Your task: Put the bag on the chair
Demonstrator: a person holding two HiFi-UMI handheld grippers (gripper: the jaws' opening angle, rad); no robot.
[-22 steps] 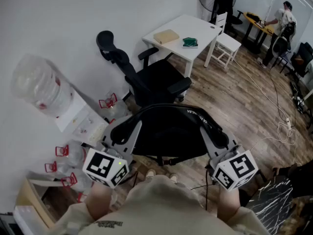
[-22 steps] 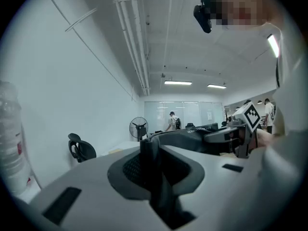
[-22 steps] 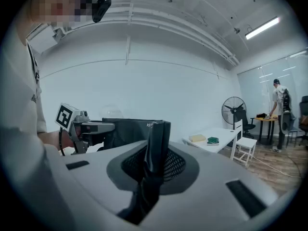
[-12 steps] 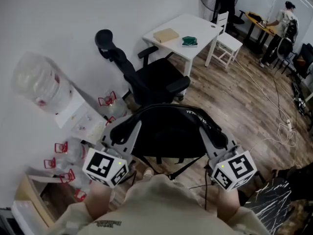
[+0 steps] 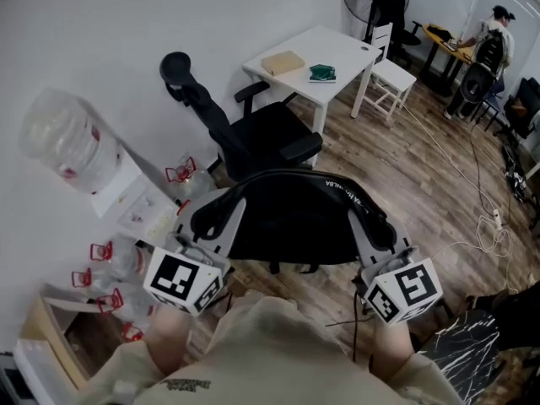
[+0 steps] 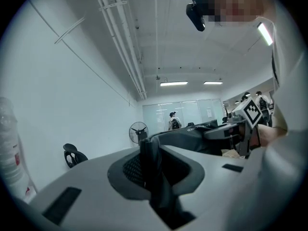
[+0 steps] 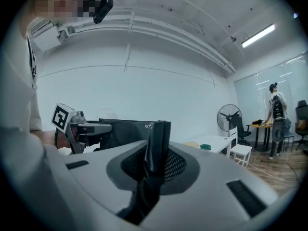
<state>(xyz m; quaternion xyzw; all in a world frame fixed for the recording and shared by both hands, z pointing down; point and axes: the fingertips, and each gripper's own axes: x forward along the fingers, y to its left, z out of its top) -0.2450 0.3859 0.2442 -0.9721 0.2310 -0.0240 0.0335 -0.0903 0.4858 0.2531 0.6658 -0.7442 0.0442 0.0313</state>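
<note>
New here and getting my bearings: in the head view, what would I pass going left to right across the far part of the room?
Water jug, black office chair, white table, white chair, person.

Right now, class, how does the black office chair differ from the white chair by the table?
The black office chair is dark; the white chair is pale. The black office chair has armrests and a headrest; the white chair shows a plain back only. The black office chair stands by the wall, the white chair at the far end of the table. Neither bears the bag yet.
</note>
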